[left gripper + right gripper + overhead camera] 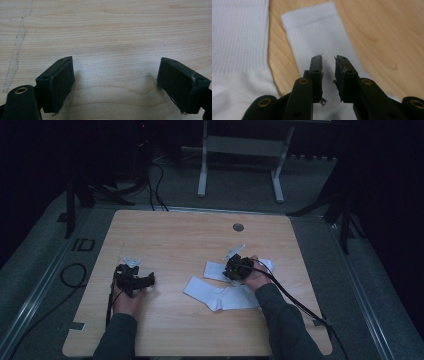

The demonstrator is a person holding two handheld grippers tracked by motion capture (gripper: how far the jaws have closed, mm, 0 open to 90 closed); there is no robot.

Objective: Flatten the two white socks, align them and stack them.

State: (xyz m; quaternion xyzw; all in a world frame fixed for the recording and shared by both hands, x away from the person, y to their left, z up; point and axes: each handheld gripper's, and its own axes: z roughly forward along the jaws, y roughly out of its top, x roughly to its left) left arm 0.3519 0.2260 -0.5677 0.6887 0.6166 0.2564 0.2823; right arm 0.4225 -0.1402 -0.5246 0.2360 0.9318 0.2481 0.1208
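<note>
Socks: two white socks on the wooden table (175, 235), right of centre, near the person's right hand.
Near sock (220, 296): lies flat, bent at the heel, closer to the table's front edge; seen in the right gripper view as the wide ribbed piece at left (239, 37).
Far sock (216, 270): partly under the right gripper; its ribbed cuff end (317, 32) stretches away from the jaws, flat, apart from the near sock with bare wood between.
Right gripper (238, 268): hovers over the far sock, jaws narrow, a slim gap between them, nothing pinched that I can make out (328, 58).
Left gripper (134, 279): rests over bare wood at the table's left, well apart from the socks; jaws wide, empty (116, 75).
Progress: judged early. Socks lie unpaired, not stacked or folded; no grip taken yet.
Left to do: likely close on the far sock, then lift or fold it toward the near one.
</note>
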